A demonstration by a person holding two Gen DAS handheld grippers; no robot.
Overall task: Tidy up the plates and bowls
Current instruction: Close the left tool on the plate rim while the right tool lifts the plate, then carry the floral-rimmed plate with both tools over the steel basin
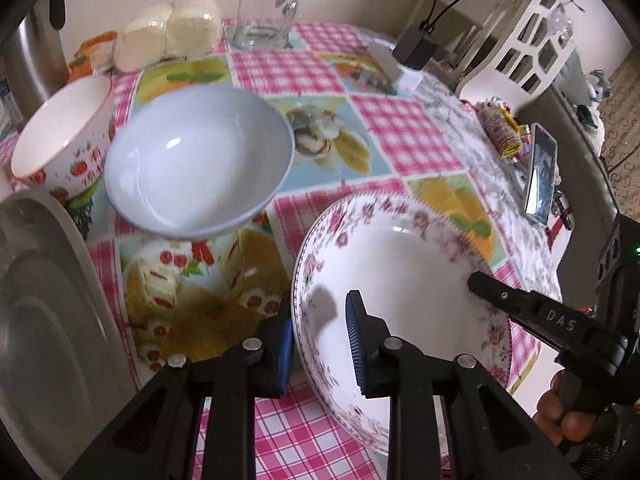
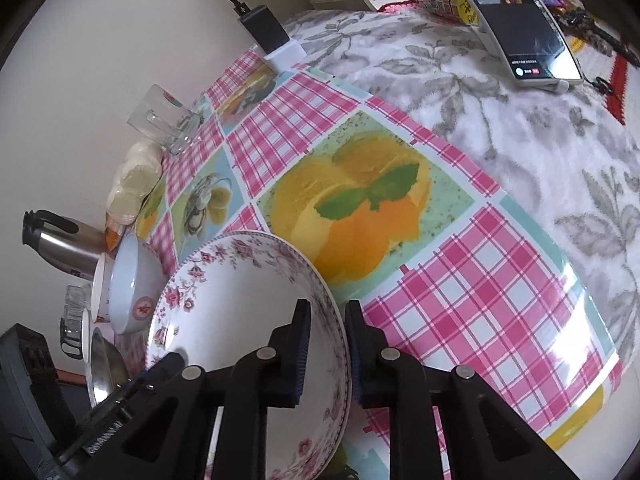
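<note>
A deep white plate with a pink flower rim [image 1: 400,264] [image 2: 232,292] lies over the checked tablecloth. My left gripper [image 1: 320,312] is shut on its near left rim, one blue pad inside and one outside. My right gripper [image 2: 327,304] is shut on the opposite rim and shows in the left wrist view as a black finger [image 1: 480,284]. A plain white bowl [image 1: 200,160] [image 2: 132,280] stands behind the plate. A strawberry-print bowl [image 1: 60,136] stands beside that. Whether the plate touches the cloth I cannot tell.
A grey metal dish [image 1: 44,320] lies at the left edge. Along the wall stand a steel kettle [image 2: 68,240], a bag of white rolls [image 1: 168,32] and a glass mug [image 1: 268,12]. A charger [image 2: 264,28] and a propped phone [image 2: 520,20] sit to the right.
</note>
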